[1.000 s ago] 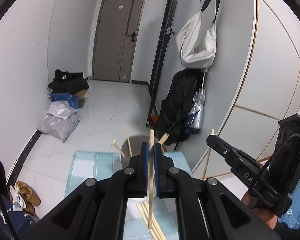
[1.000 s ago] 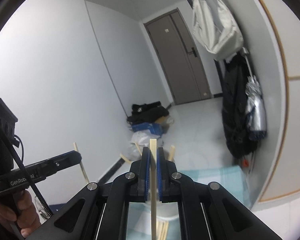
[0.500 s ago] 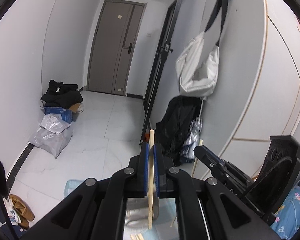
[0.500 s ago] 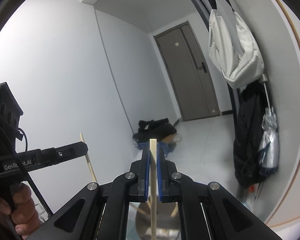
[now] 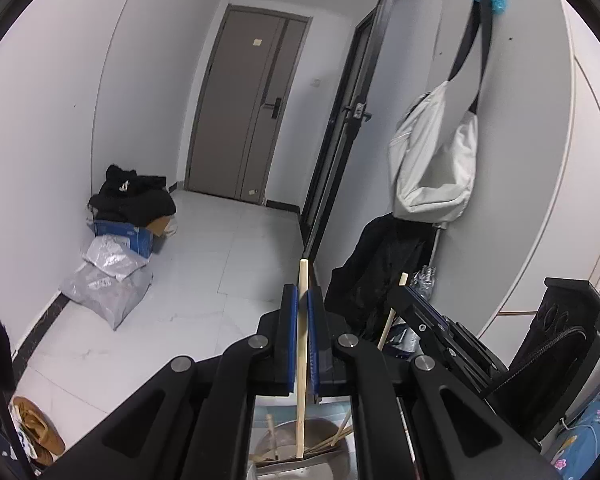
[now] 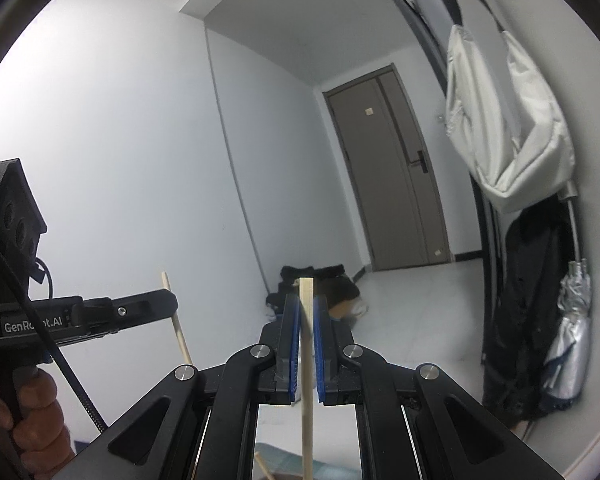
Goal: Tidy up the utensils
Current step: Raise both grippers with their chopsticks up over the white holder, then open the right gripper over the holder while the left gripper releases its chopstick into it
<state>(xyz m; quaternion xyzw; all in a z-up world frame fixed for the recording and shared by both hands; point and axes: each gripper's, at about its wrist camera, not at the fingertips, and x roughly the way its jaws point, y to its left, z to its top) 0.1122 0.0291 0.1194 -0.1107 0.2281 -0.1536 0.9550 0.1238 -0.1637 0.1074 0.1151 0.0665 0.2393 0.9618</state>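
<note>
My left gripper (image 5: 302, 296) is shut on a pale wooden chopstick (image 5: 301, 360) that stands upright between its blue pads, its lower end over a metal cup (image 5: 332, 462) holding several other chopsticks. My right gripper (image 6: 306, 304) is shut on a second upright chopstick (image 6: 307, 380). In the left wrist view the right gripper (image 5: 400, 292) shows at the right with its chopstick (image 5: 390, 316). In the right wrist view the left gripper (image 6: 172, 302) is at the left with its chopstick (image 6: 178, 328), held by a hand (image 6: 28, 412).
A hallway with a white tiled floor (image 5: 204, 264) leads to a brown door (image 5: 244, 108). A box with dark clothes and plastic bags (image 5: 112, 268) lies on the left. A white bag (image 5: 436, 156), a black coat (image 5: 380, 272) and a folded umbrella (image 6: 568, 340) hang on the right wall.
Both grippers have risen and tipped upward with their chopsticks still clamped. The teal mat and loose chopsticks on it have dropped out of view; the metal cup now sits at the bottom edge.
</note>
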